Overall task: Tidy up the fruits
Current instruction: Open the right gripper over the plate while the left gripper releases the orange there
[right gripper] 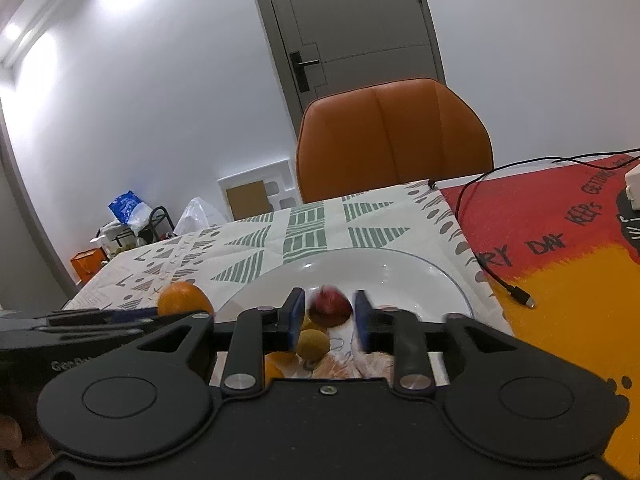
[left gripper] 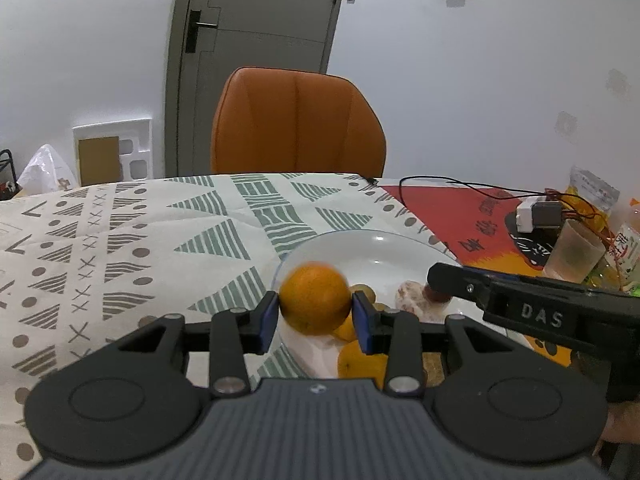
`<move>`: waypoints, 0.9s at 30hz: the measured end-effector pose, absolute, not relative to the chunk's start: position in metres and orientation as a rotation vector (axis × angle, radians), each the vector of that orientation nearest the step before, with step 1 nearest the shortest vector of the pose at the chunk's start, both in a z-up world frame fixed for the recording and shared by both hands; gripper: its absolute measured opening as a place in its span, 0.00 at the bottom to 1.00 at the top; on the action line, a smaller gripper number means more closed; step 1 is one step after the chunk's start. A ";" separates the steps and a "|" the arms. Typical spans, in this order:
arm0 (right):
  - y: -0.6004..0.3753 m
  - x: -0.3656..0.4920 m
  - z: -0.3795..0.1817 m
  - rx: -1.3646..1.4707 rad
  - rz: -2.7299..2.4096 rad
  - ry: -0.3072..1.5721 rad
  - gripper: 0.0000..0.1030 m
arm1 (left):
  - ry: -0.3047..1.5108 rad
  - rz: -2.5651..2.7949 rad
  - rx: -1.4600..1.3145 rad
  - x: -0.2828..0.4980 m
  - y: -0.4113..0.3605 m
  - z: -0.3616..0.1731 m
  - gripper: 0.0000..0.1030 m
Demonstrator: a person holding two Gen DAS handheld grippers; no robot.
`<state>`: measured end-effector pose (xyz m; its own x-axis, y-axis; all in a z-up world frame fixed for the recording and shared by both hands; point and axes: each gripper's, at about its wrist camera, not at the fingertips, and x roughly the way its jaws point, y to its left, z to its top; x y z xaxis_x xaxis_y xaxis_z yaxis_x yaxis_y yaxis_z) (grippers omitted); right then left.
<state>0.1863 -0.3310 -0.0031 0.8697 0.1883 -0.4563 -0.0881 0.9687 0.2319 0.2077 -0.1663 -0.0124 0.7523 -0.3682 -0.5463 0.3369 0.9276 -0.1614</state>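
The left gripper (left gripper: pixel 315 320) holds a round orange (left gripper: pixel 315 298) over the plate's (left gripper: pixel 384 248) left rim, while the right gripper (right gripper: pixel 327 320) stands narrowly open around a red fruit (right gripper: pixel 330 306), above a kiwi (right gripper: pixel 313 344).

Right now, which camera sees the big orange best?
The left wrist view. The orange sits large and whole between the left gripper's fingers, above the plate. In the right wrist view it appears smaller, far left, partly hidden behind the left gripper.
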 end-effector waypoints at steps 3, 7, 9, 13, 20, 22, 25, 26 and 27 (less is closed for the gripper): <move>-0.336 0.181 -0.006 0.217 0.132 0.497 0.46 | 0.606 -0.380 -0.054 0.207 -0.164 -0.011 0.37; -0.341 0.177 -0.011 0.242 0.126 0.513 0.46 | 0.614 -0.350 -0.063 0.205 -0.156 -0.010 0.42; -0.341 0.174 -0.012 0.241 0.130 0.513 0.46 | 0.617 -0.339 -0.067 0.203 -0.152 -0.010 0.43; -0.341 0.168 -0.012 0.242 0.139 0.512 0.46 | 0.621 -0.325 -0.066 0.199 -0.146 -0.008 0.44; -0.341 0.160 -0.011 0.257 0.140 0.511 0.51 | 0.611 -0.309 -0.051 0.188 -0.143 -0.003 0.58; -0.340 0.158 -0.011 0.261 0.145 0.511 0.52 | 0.607 -0.304 -0.046 0.184 -0.141 -0.001 0.62; -0.337 0.153 -0.009 0.256 0.153 0.507 0.54 | 0.599 -0.289 -0.036 0.178 -0.138 0.001 0.72; -0.336 0.152 -0.008 0.255 0.154 0.504 0.56 | 0.596 -0.282 -0.033 0.176 -0.137 0.002 0.74; -0.334 0.150 -0.007 0.253 0.155 0.501 0.56 | 0.594 -0.275 -0.030 0.174 -0.135 0.003 0.75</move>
<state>0.1498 -0.3344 -0.0070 0.8664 0.2077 -0.4542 -0.0847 0.9573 0.2763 0.1736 -0.1354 0.0029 0.7935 -0.2645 -0.5481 0.2471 0.9631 -0.1070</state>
